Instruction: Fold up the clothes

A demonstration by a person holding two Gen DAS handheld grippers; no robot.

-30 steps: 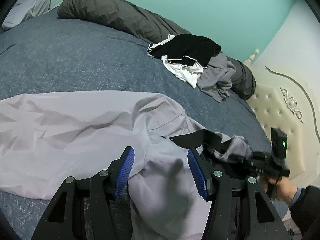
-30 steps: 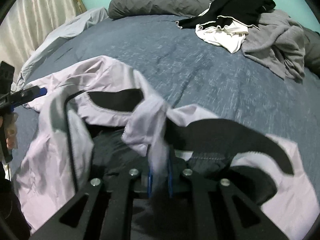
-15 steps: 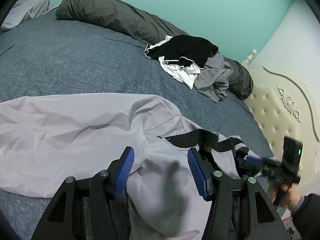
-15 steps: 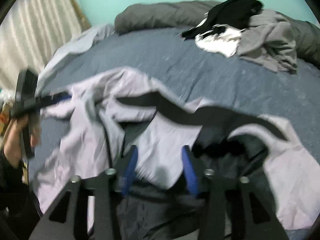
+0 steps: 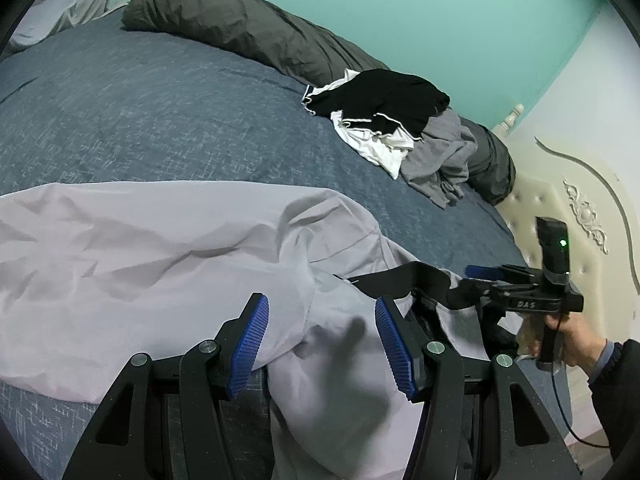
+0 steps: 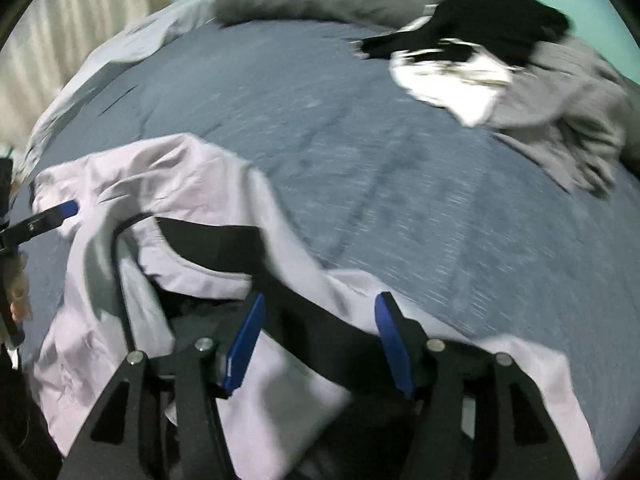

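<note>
The folding has barely got under way, by the look of it: one pale lilac garment point(image 5: 160, 248) with black trim lies spread but rumpled on the blue bedspread point(image 5: 140, 112), with no clean fold laid in it yet, and its collar end is bunched and turned over itself. The left gripper point(image 5: 320, 340) stands with its jaws wide; a hump of the lilac cloth rises between them and runs on ahead, but the blue pads do not press on it. The right gripper point(image 6: 316, 340) has just been opening its jaws and now holds them wide too; the black trim band point(image 6: 224, 248) and a flap of lilac cloth lie between and just ahead of them, loose, with nothing pinched. So both ends of the garment rest on the bed, free, and every fold is left to make. Well ahead of both sets of jaws sits a heap of unfolded clothes point(image 5: 400, 120): I count one black piece, one white piece and one grey piece, though more may be buried. Beyond that lies one long dark grey bolster or rolled quilt point(image 5: 240, 28). In all: two grippers, one garment in work, at least three waiting, none finished that I can see.
</note>
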